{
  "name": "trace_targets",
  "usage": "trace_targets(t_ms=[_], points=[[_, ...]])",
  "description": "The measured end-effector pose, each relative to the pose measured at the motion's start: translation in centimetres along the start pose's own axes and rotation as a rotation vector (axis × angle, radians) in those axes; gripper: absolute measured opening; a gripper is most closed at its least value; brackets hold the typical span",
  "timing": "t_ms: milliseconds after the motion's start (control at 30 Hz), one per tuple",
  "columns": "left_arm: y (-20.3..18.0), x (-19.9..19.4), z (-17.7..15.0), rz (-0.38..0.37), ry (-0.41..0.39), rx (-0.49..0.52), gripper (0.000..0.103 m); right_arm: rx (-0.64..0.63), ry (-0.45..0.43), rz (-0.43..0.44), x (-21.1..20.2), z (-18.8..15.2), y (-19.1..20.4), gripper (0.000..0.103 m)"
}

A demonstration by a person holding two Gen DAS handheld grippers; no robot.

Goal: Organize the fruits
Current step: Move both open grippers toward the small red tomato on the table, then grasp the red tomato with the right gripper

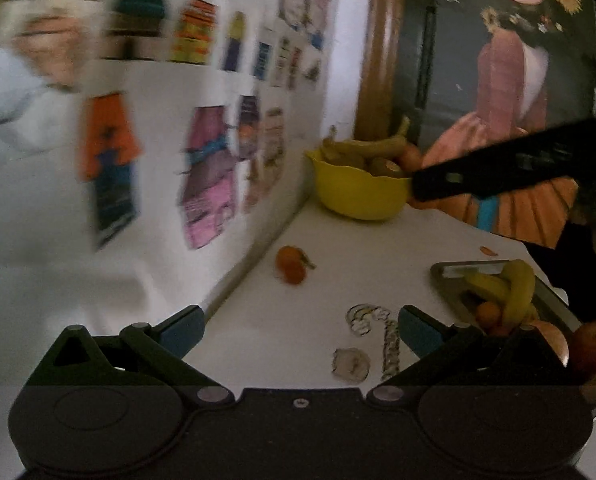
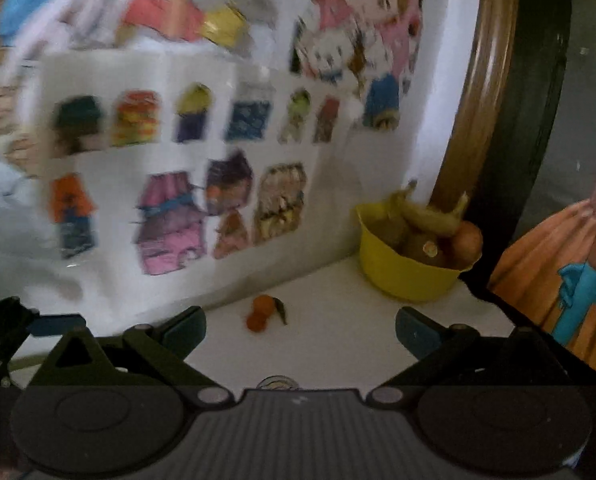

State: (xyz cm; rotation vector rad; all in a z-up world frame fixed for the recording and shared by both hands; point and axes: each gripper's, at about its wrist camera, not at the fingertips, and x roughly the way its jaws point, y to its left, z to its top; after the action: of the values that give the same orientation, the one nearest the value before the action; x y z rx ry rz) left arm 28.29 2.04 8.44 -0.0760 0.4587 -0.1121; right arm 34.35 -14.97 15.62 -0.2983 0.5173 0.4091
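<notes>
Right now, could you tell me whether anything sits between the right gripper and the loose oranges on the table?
Nothing visible does: only bare white table lies between the open right gripper and the loose oranges near the wall.

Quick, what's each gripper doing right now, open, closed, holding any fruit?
Left gripper: open, holding nothing.
Right gripper: open, holding nothing.

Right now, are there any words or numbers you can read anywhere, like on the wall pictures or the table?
None can be read.
Wall pictures: blurred drawings of clothes, no letters to make out.
Table: small stickers, too blurred to tell if they carry text.
Yellow bowl and tray: no label visible.
</notes>
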Motion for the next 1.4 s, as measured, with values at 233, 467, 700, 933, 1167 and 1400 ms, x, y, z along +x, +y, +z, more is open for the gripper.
trace_targets(t_ms=[233, 467, 700, 933, 1167, 1400], points=[[-1.2, 6.0, 1.9, 0.038, 0.035, 0.059, 0.102, 0.106, 0.124, 0.128, 8.5, 0.9, -3.8, 0.103], [-2.1, 11.0, 2.6, 0.08, 0.06, 0.119, 0.102, 0.154, 0.194, 0.172, 14.7, 0.4, -6.5, 0.103], [-1.5, 13.6, 3.1, 0.064, 0.052, 0.089, 0.102, 0.252, 0.251, 0.276, 19.3, -0.1, -8.3, 0.103], [-0.9, 14.9, 2.2, 0.048, 0.065, 0.086, 0.099, 0.292, 0.264, 0.357, 22.0, -0.4, -7.4, 0.094], [-1.1, 15.0, 1.8, 0.047, 0.03, 0.117, 0.091, 0.313, 0.284, 0.425, 23.9, -0.7, -6.2, 0.087], [-0.6, 16.3, 2.1, 0.037, 0.062, 0.097, 0.079, 0.297, 0.305, 0.431, 24.8, -1.0, -5.5, 0.072]])
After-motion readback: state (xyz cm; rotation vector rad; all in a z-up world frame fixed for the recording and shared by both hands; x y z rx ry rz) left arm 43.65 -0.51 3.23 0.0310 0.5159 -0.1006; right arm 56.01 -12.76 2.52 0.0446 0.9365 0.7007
